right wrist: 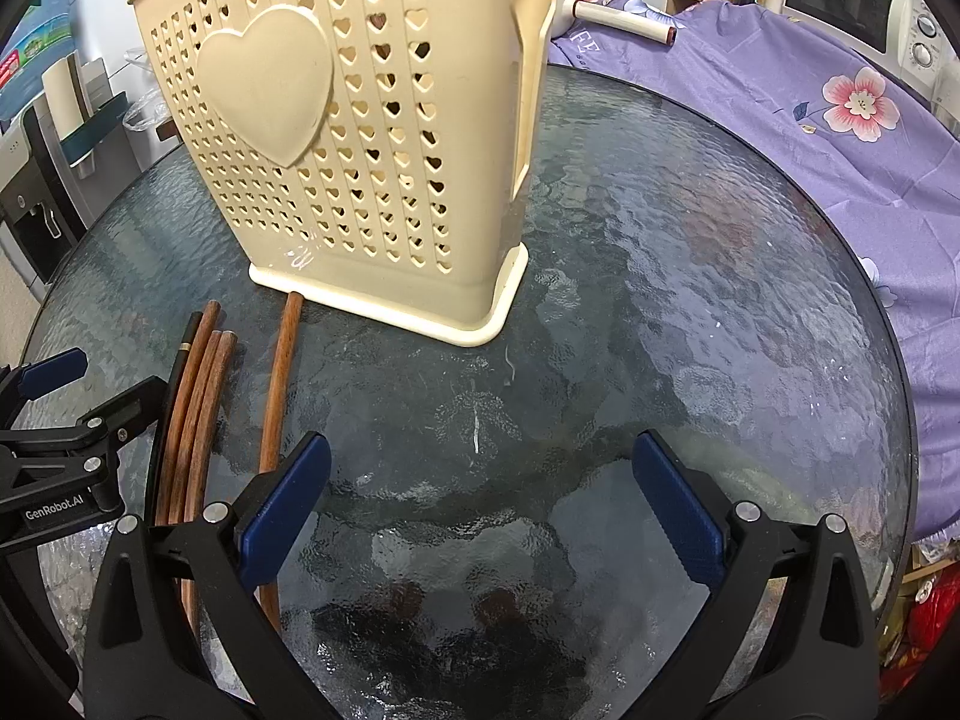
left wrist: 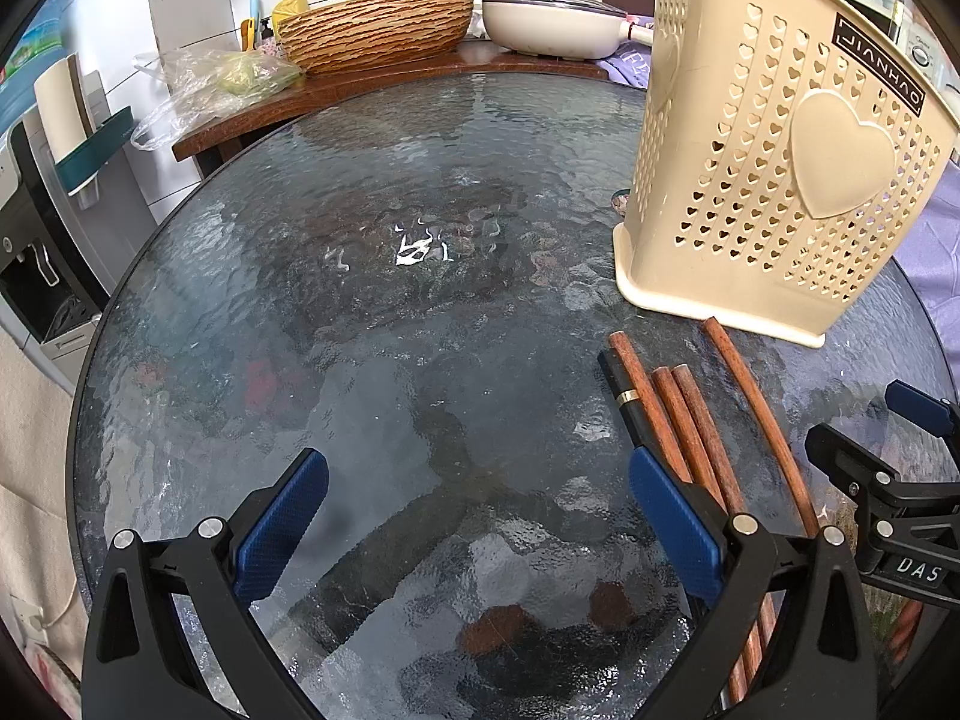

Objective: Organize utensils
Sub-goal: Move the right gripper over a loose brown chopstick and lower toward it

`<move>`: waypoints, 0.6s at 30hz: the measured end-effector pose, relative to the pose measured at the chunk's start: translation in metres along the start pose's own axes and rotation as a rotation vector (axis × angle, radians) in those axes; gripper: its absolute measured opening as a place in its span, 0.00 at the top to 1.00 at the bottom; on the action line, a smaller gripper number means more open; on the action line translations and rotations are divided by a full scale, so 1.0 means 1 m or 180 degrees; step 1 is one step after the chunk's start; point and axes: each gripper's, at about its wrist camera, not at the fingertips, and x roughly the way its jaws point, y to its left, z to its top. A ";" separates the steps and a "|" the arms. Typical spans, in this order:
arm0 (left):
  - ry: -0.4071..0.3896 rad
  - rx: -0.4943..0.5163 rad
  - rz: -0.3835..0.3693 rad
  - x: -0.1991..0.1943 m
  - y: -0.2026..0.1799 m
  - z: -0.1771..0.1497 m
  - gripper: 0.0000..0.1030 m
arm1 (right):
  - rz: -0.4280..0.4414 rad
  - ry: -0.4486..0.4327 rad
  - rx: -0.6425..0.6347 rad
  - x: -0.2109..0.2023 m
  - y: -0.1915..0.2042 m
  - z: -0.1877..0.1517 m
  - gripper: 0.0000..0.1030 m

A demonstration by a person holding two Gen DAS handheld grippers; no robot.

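Observation:
Several brown wooden chopsticks [left wrist: 690,420] and one black chopstick [left wrist: 624,396] lie flat on the round glass table [left wrist: 360,300], in front of a cream perforated utensil holder [left wrist: 774,168] with a heart on its side. My left gripper [left wrist: 480,516] is open and empty, just left of the chopsticks. My right gripper [right wrist: 480,510] is open and empty, just right of the chopsticks [right wrist: 204,396]. The holder [right wrist: 336,138] stands upright beyond them. One chopstick [right wrist: 279,384] lies apart from the bundle.
A wooden counter [left wrist: 360,84] with a striped basin [left wrist: 378,27], a plastic bag and a white pan [left wrist: 552,24] is behind the table. A purple floral cloth [right wrist: 810,120] lies to the right, with a microwave [right wrist: 852,6] beyond. A water dispenser [left wrist: 36,228] stands at left.

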 end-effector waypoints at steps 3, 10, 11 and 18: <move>0.0000 0.0000 0.0001 0.000 0.000 0.000 0.05 | 0.0001 -0.0001 0.0000 0.000 0.000 0.000 0.04; 0.0000 -0.0004 0.0004 0.000 0.000 0.000 0.05 | 0.0006 -0.0001 -0.0002 0.001 0.000 0.000 0.04; -0.0001 -0.0004 0.0004 0.000 0.000 0.000 0.05 | 0.0006 -0.0001 -0.0001 0.001 0.000 0.000 0.04; -0.0003 -0.0019 0.0013 0.003 0.003 0.004 0.05 | 0.0006 -0.0003 -0.0002 0.001 0.000 0.000 0.04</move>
